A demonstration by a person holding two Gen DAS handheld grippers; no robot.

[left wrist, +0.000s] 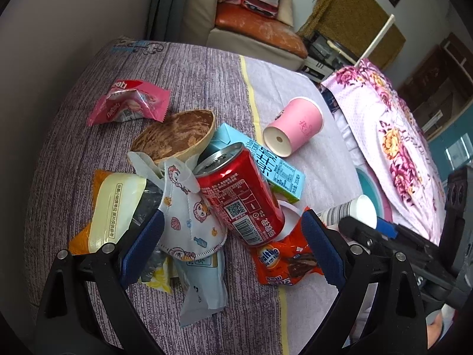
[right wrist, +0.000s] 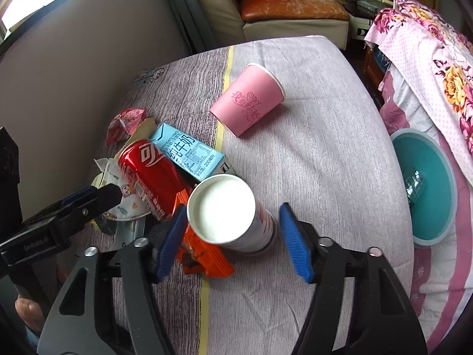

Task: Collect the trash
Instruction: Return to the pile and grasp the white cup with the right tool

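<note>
Trash lies in a heap on a purple cloth-covered table. In the left wrist view my left gripper is open around a red soda can and a printed face mask, with an orange snack wrapper by its right finger. In the right wrist view my right gripper is open around a white paper cup lying on its side, its base toward the camera. The can, a blue milk carton and a pink paper cup lie beyond.
A teal bin sits below the table's right edge, next to a floral quilt. A coconut shell, a pink wrapper and a yellow packet lie at the left. A sofa stands behind.
</note>
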